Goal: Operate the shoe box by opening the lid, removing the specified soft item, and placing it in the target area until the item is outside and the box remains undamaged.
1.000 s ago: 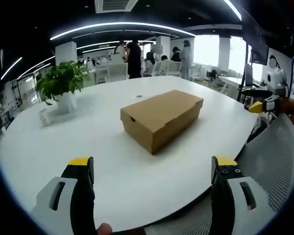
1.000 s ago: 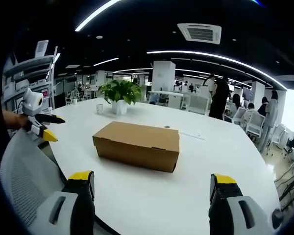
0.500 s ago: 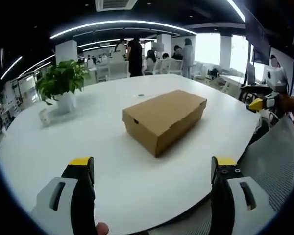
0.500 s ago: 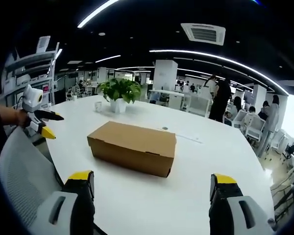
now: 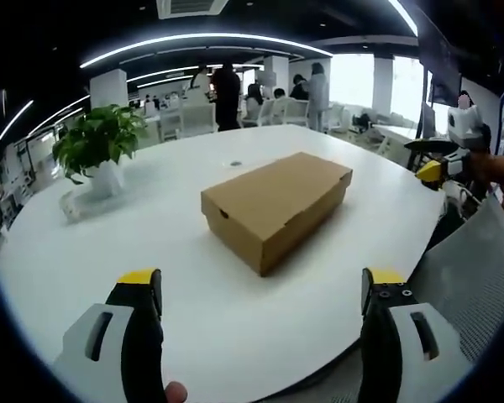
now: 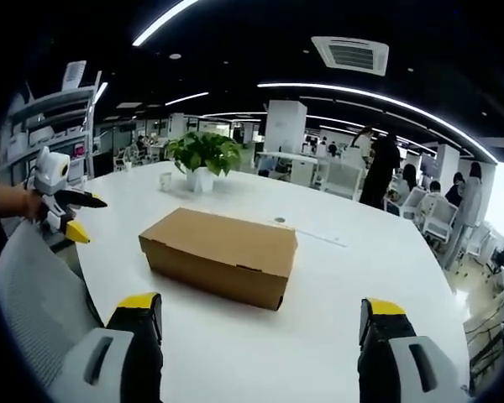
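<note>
A brown cardboard shoe box (image 5: 275, 204) lies with its lid down in the middle of a round white table (image 5: 151, 243). In the right gripper view the same shoe box (image 6: 220, 253) sits ahead and slightly left. My left gripper (image 5: 260, 290) hovers over the table's near edge, open, nothing between its jaws. My right gripper (image 6: 260, 315) is also open and empty, short of the box. The right gripper (image 5: 433, 164) appears at the far right of the left gripper view; the left gripper (image 6: 67, 214) appears at the far left of the right gripper view.
A potted green plant (image 5: 99, 151) in a white pot stands at the table's far left, with a small white cup (image 6: 165, 181) beside it. A grey mesh chair back (image 5: 470, 269) is at the near right. People stand among desks behind.
Both views have shifted slightly; the box sits a little more to the left in the right gripper view. The box itself has not moved and both grippers stay open.
</note>
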The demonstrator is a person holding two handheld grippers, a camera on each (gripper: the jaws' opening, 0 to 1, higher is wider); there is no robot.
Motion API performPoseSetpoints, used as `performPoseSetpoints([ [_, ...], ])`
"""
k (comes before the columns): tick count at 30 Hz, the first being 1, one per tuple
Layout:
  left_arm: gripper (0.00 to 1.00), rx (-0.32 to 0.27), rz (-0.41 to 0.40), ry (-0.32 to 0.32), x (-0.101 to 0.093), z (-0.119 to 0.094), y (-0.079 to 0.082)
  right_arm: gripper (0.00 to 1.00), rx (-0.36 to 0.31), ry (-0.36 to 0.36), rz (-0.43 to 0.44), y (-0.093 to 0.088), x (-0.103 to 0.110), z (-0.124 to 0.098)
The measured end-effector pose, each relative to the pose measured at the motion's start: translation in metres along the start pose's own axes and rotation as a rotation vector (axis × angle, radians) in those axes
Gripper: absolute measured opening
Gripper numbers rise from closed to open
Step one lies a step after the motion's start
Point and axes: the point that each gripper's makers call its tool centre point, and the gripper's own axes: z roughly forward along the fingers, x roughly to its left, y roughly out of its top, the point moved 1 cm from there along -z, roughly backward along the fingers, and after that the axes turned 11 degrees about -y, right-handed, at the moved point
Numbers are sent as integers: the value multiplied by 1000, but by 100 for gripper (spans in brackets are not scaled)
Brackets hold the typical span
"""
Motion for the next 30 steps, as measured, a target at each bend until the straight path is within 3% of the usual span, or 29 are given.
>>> performPoseSetpoints([
  [9,97,14,2,-13,-2,13,2,97,-13,24,22,9,-7,13],
  [30,92,34,-19,-10,8,44,6,91,6,119,-75,10,-6,61],
])
